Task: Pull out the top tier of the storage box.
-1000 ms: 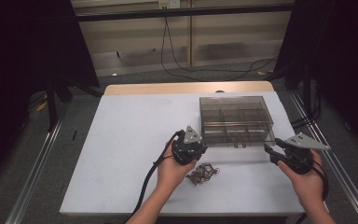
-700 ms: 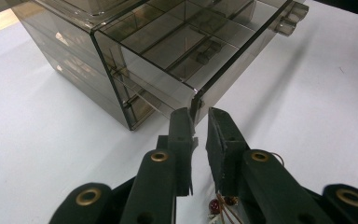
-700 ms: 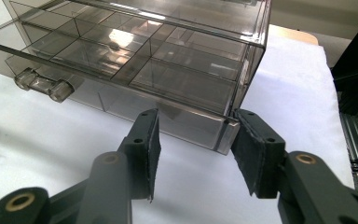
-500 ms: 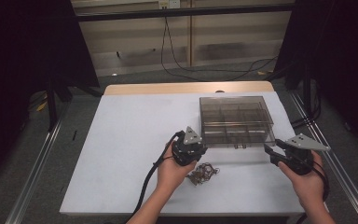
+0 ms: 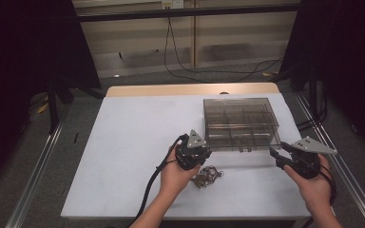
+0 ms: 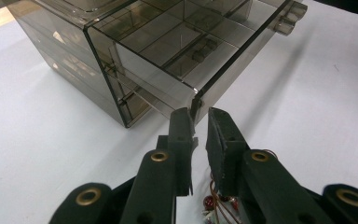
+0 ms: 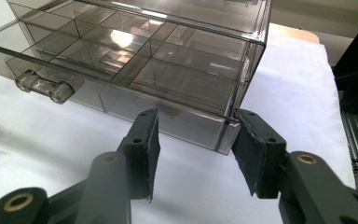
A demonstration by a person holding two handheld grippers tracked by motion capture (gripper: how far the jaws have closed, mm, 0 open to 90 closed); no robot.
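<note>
The smoked plastic drawer box blocked the far right part of the white table. Its top drawer stood pulled out toward the person, overhanging the bare surface in front. A tangle of wire and beads lay just before it, near the left gripper. Table left of box was bare. Narrow strip open between drawer front and near edge.
</note>
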